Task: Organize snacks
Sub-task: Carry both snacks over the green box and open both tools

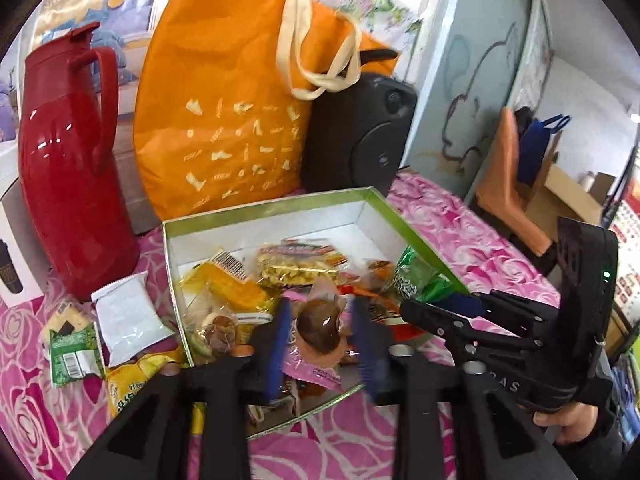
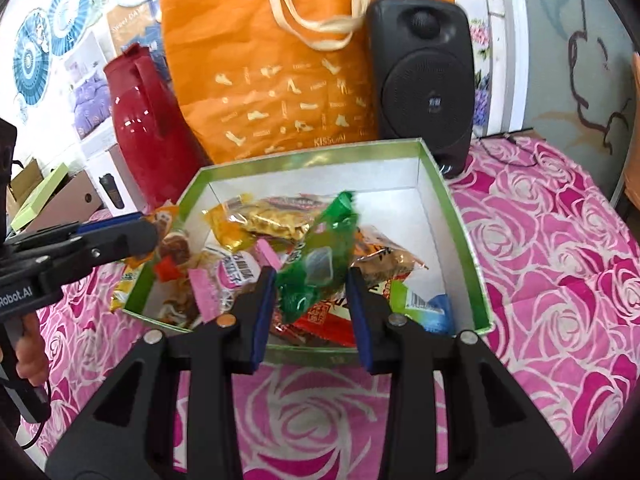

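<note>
A green-rimmed open box [image 1: 276, 206] [image 2: 456, 216] on the rose-print cloth holds several snack packets. My left gripper [image 1: 320, 340] is over the box's near left part with a clear packet of brown snack [image 1: 320, 326] between its blue pads; it looks gripped. My right gripper [image 2: 312, 300] is over the box's near edge with a green packet [image 2: 324, 252] between its open pads, which look apart from it. Each gripper shows in the other's view: the right one [image 1: 452, 304], the left one [image 2: 152, 236].
Loose packets lie left of the box: a white one [image 1: 128, 316], a green one [image 1: 72, 354], a yellow one [image 1: 132, 380]. Behind the box stand a red thermos jug [image 1: 68, 168], an orange tote bag [image 1: 232, 112] and a black speaker [image 2: 424, 80].
</note>
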Motion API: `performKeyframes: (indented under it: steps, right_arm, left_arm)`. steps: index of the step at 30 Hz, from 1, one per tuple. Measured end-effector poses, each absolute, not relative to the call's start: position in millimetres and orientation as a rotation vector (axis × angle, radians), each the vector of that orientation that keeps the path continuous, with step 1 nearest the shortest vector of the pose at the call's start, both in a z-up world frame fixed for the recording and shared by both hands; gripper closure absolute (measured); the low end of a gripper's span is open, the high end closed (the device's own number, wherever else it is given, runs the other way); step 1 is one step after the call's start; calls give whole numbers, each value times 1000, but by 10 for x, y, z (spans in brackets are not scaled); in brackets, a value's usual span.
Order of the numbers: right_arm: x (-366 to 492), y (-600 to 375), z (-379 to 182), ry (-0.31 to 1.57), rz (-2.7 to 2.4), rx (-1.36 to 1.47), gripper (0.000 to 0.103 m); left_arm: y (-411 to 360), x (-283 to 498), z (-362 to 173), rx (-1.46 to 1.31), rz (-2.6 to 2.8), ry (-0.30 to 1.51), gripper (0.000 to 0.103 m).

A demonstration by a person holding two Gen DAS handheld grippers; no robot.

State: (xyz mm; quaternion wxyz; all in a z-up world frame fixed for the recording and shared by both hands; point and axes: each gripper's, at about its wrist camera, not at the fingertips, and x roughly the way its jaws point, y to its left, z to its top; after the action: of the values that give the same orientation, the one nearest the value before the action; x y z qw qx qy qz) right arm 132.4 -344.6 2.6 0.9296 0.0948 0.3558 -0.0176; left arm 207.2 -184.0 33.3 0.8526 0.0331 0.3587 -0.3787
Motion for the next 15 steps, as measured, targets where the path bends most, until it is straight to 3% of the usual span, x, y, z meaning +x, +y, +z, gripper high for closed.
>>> performKeyframes:
  steps: [1, 2, 3, 8, 11, 15]
  right_arm:
    - [1333, -3438, -12, 734, -35, 185, 42]
    - [1315, -3431, -35, 730, -31, 177, 20]
    - [1290, -3420, -49, 717, -22, 168, 12]
    - [1239, -3402, -81, 714, -20, 147, 12]
    - [1209, -3403, -61, 710, -26, 150, 3]
    - [1135, -3359, -4, 700, -32, 141, 2]
  left_arm:
    - [-1871, 2077, 292, 91, -756, 765, 40]
    - [-1888, 2077, 267, 105, -739, 761, 40]
    - [-1899, 2070, 241, 118, -731, 756, 40]
    - [-1892, 2055, 189, 153, -677, 754, 40]
    - [-1854, 2013, 243, 161, -656, 730, 40]
    - [-1781, 1931, 345, 161, -635, 707, 40]
